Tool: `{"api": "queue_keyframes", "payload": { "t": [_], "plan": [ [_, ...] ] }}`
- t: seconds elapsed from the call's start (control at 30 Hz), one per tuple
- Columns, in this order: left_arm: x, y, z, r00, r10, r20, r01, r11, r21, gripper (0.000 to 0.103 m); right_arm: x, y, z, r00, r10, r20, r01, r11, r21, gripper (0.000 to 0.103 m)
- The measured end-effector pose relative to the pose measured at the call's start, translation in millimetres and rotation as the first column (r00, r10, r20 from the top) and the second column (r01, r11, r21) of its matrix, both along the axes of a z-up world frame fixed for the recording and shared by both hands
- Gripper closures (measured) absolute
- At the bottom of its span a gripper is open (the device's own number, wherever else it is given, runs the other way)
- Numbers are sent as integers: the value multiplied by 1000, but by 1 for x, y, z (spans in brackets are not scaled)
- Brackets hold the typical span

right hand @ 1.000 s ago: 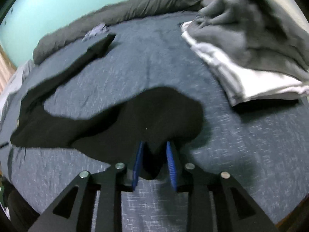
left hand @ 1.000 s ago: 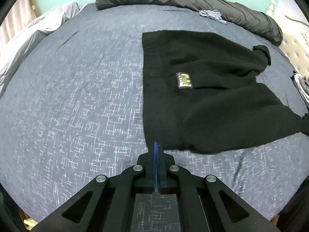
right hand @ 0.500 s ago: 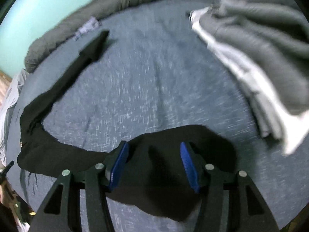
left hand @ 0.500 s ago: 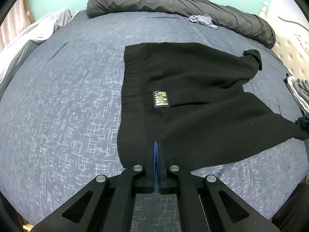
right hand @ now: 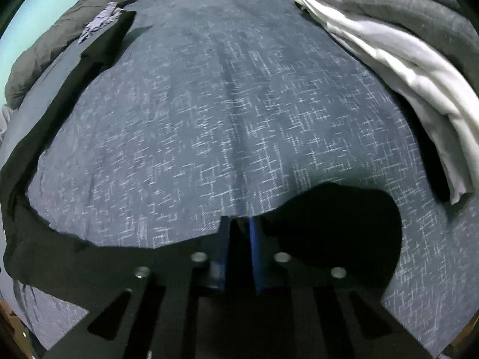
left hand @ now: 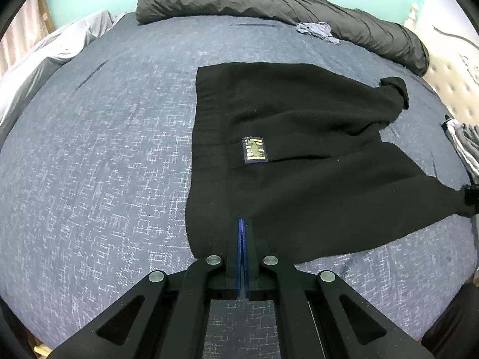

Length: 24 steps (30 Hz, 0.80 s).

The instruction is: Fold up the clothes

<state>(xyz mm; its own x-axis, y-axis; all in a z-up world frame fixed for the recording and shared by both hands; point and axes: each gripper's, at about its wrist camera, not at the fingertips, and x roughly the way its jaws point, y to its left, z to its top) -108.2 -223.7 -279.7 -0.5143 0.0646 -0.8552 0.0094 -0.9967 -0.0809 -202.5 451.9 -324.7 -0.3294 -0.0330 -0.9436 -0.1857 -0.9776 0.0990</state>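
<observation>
r gripper [right hand: 239,233] dropped, fingers just closed, pinching black garment [left hand: 299,149] hem; l gripper [left hand: 241,233] fingers pressed together on waistband.

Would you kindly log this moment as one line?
left claw: shut on black garment | right claw: just closed on its cuff | bed: garment flat

From my left wrist camera the picture is bright and evenly lit, the bedspread [left hand: 98,161] weave crisp ahead of the fingers, shadows faint. Fisheye distortion bows the bed's far edge and a black vignette clips every corner. The black garment [left hand: 314,161] swallows detail; only its yellow patch [left hand: 254,150] reads clearly. My right wrist camera looks dimmer and softer: motion blur smears the right gripper [right hand: 238,233] and the bolts behind its fingers, a heavy shadow pools just right of the fingers, and the white cloth [right hand: 398,68] far right nearly blows out.
</observation>
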Motion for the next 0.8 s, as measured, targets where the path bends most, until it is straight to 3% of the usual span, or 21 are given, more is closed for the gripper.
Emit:
{"api": "queue_keyframes", "payload": {
  "t": [0.1,0.2,0.37,0.47,0.57,0.8],
  "plan": [
    [3,-2,7,1000,4,-13,-4,1000,5,103,6,1,26,996,-2,-85,1,1000,-12,95],
    [7,-3,17,999,7,-31,-6,1000,7,103,8,0,72,972,6,-233,-21,998,-59,95],
    [18,-7,27,999,11,-52,-11,1000,13,103,17,-21,154,872,88,-482,-133,989,-59,95],
    [23,-10,28,998,22,-53,-20,999,30,103,27,-26,170,841,136,-524,-190,981,-50,95],
    [27,-12,29,998,28,-56,-26,999,46,103,36,-21,147,878,161,-451,-197,980,-33,95],
    [32,-13,25,999,28,-45,-25,998,57,103,78,19,44,972,93,-213,-116,989,-95,94]
  ]
}}
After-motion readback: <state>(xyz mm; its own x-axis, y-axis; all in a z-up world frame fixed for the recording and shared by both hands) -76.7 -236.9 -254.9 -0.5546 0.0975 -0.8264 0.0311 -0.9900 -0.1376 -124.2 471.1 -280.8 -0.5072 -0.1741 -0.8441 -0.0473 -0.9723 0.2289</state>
